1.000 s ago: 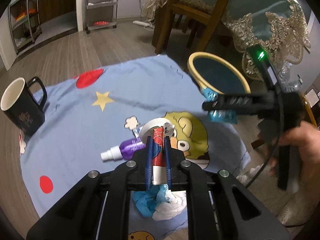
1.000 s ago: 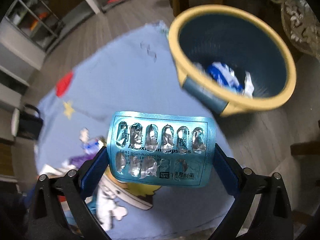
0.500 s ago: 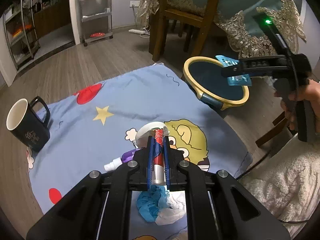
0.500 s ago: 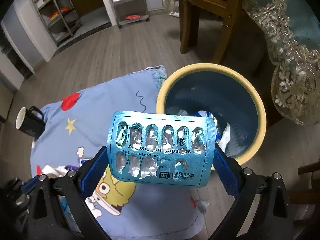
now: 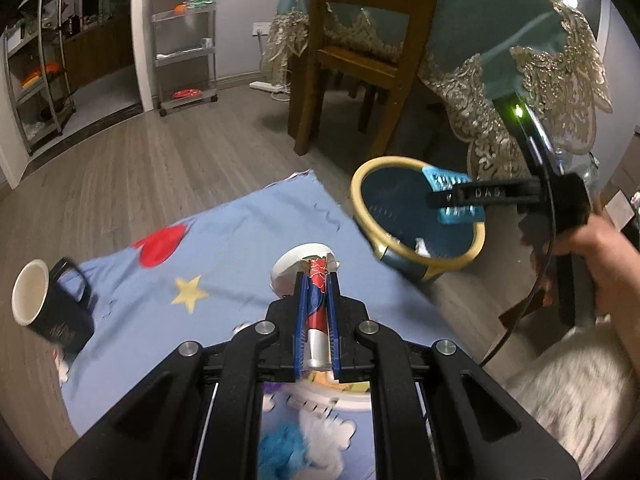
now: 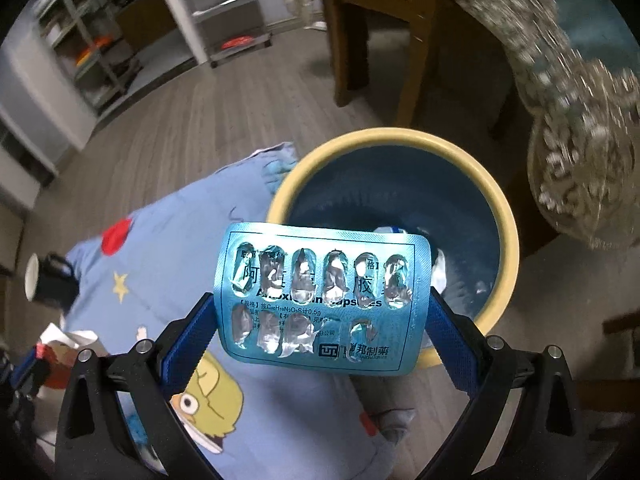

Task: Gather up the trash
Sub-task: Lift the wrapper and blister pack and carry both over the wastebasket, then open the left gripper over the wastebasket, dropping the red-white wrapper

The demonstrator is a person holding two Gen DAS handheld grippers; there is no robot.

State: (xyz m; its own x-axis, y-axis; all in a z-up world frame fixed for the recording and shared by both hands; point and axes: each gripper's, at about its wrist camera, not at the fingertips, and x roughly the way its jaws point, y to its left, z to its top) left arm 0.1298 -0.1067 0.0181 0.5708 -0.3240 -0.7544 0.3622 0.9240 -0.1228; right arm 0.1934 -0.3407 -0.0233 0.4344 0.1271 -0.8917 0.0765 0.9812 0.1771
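Two loads ready: right gripper [image 6: 320,320] clamped on empty pill sheet [image 6: 322,298] above bin [image 6: 506,240]; left gripper [image 5: 317,312] pinching crushed cup [image 5: 318,280]. Centre over opening, then release.

Glossy foil blister pack [image 6: 324,300], soft cloth sheet [image 5: 248,236], matt wood floor [image 5: 160,160].

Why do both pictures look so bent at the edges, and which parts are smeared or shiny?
Both views are fisheye, with dark rounded corners. Left wrist view: the floor bows, and the mug and pale rug are motion-smeared. Right wrist view: the lace tablecloth is blurred, while glare glints off the foil of the sharp blister pack.
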